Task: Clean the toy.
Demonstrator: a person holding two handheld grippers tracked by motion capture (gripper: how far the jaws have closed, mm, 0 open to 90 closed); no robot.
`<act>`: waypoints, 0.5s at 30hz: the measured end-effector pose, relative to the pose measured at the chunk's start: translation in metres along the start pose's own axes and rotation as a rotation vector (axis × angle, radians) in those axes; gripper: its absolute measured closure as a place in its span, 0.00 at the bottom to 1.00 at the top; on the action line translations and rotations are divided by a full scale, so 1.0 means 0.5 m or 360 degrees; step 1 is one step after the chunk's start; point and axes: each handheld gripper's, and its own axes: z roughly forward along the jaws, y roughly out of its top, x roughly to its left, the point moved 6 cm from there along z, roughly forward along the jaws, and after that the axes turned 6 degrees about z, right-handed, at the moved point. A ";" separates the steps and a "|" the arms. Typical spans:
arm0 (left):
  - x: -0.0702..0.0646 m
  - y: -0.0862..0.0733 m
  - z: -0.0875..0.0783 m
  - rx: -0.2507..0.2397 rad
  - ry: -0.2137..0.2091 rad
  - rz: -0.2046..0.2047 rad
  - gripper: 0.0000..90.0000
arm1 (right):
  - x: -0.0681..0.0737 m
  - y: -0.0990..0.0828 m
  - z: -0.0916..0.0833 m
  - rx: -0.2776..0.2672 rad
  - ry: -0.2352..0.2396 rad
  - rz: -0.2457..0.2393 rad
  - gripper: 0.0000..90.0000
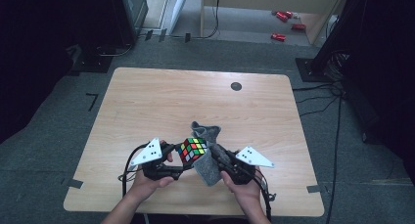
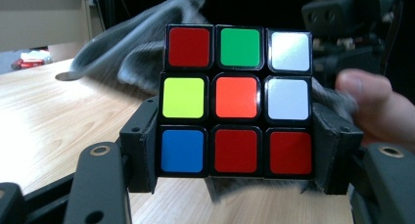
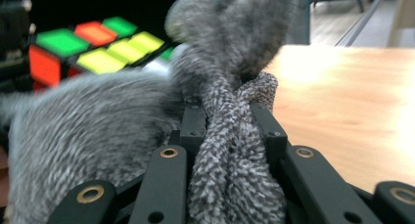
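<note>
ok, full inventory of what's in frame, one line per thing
Rubik's cube: 1, multicoloured with black edges, clamped between the left gripper's jaws above the table's near edge.
cloth: 1, grey fluffy, bunched in the right gripper's jaws and lying against the cube's right side.
table: 1, light wood, centre of the high view.
round cap: 1, dark, in the tabletop near its far right edge.
red objects: several, red, on the floor beyond the table; too small to name.
tape marks: a few, grey, on the carpet by the table's corners.
left gripper: 1, black with grey plate, shut on the cube.
right gripper: 1, black with grey plate, shut on the cloth.
hands: 2, at the bottom edge, one per gripper.
</note>
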 end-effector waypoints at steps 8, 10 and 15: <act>0.011 0.004 -0.010 -0.0039 0.0042 -0.0049 0.38 | 0.030 -0.048 0.029 0.0157 0.0090 0.0020 0.81; 0.015 0.004 -0.012 -0.0032 0.0050 -0.0047 0.38 | 0.035 -0.053 0.033 0.0191 0.0109 -0.0012 0.81; 0.018 0.000 -0.013 -0.0016 0.0052 -0.0045 0.38 | 0.004 -0.008 0.003 0.0009 0.0050 0.0076 0.81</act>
